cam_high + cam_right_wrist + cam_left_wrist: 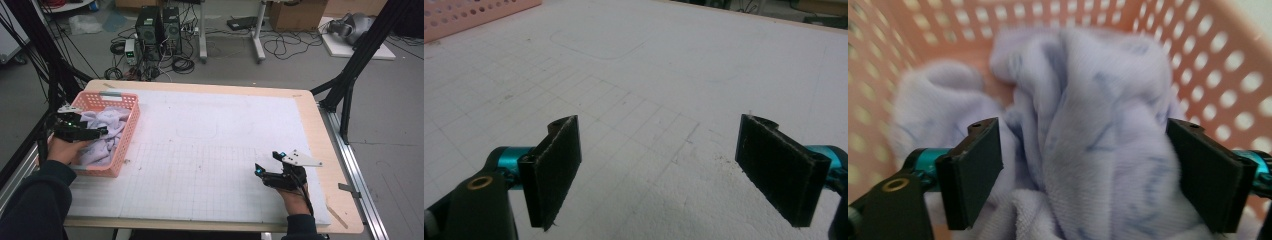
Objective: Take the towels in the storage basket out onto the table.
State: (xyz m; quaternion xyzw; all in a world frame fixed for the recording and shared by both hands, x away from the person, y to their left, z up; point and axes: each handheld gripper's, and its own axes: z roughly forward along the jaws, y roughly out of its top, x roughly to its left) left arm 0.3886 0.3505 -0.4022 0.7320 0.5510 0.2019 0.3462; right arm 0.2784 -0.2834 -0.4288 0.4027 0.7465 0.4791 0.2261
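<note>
high view looks forward and down over the white gridded desk from the person's side; left gripper view sits close inside the pink perforated plastic basket; right gripper view skims low, sharing that basket's corner.

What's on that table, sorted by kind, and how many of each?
Pink basket: 1
Pale purple cloth, bunched in the basket: 1 heap, pieces uncountable
Hand-held grippers: 2, the left gripper open over the cloth, the right gripper open above the white mat
White mat: 1
Total: 5

Wide-spread hand-held gripper over white mat
</note>
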